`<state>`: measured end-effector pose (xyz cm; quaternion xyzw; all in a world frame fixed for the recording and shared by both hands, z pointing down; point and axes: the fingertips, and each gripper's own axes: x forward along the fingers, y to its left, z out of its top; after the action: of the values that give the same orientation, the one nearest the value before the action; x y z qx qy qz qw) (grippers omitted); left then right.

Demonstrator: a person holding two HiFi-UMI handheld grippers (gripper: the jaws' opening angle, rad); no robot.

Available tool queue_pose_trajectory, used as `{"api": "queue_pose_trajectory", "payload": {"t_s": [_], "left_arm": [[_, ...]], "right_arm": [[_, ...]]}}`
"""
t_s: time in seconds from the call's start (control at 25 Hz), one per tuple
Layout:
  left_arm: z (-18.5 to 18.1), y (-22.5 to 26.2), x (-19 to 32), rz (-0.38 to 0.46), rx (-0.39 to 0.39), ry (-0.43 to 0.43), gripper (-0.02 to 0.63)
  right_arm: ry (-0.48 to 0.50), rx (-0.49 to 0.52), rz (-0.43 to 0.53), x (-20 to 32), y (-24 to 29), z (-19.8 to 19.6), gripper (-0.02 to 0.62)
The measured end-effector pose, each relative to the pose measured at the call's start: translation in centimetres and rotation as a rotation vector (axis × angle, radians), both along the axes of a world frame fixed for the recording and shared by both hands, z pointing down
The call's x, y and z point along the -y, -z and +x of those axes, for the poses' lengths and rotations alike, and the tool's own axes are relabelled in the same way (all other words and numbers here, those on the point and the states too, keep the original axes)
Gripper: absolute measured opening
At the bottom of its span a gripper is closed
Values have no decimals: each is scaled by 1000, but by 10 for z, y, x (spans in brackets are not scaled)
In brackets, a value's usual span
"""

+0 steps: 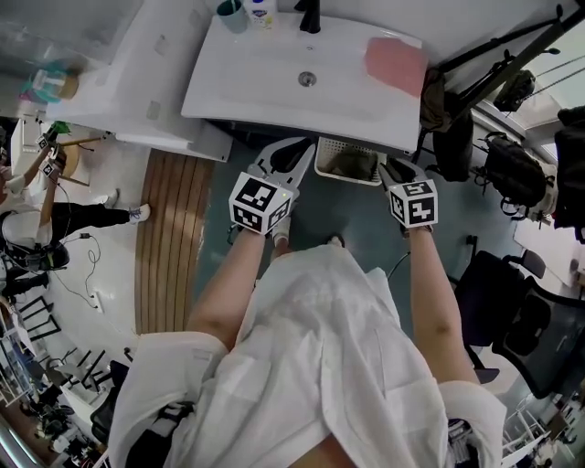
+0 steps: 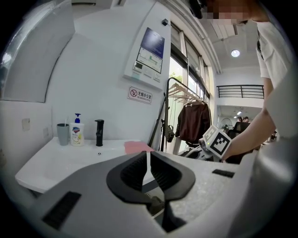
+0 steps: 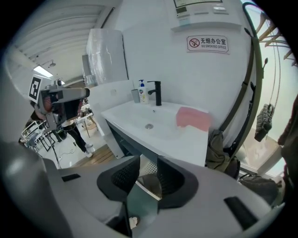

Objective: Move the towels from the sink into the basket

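Observation:
A pink towel [image 1: 396, 64] lies flat on the right end of the white sink [image 1: 274, 87]; it also shows in the left gripper view [image 2: 136, 147] and the right gripper view [image 3: 193, 117]. Under the sink's front edge stands a white perforated basket [image 1: 322, 168] holding a dark olive towel [image 1: 352, 163]. My right gripper [image 1: 398, 172] hovers just right of the basket, open and empty [image 3: 148, 172], and the basket wall [image 3: 148, 163] shows through its gap. My left gripper [image 1: 291, 155] hangs left of the basket, below the sink edge, shut on nothing [image 2: 148, 168].
A black faucet [image 1: 310, 15], a soap bottle [image 1: 262, 12] and a grey cup [image 1: 233, 15] stand along the sink's back. A coat stand with bags [image 1: 494, 137] crowds the right side. Wooden slats [image 1: 174, 238] cover the floor on the left. Dark chairs [image 1: 539, 329] sit at the lower right.

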<state>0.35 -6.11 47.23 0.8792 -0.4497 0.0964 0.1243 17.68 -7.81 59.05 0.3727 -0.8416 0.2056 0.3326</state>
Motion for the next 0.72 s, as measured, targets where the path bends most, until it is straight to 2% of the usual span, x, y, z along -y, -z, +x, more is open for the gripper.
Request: {"api": "queue_pose_trajectory", "payload": {"t_s": [0.44, 0.72], "left_arm": [[46, 34, -5, 72, 29, -25, 31], [40, 45, 25, 94, 38, -28, 31]], "right_arm": [[-4, -8, 72, 8, 32, 54, 129], [-30, -19, 100, 48, 43, 64, 129]]}}
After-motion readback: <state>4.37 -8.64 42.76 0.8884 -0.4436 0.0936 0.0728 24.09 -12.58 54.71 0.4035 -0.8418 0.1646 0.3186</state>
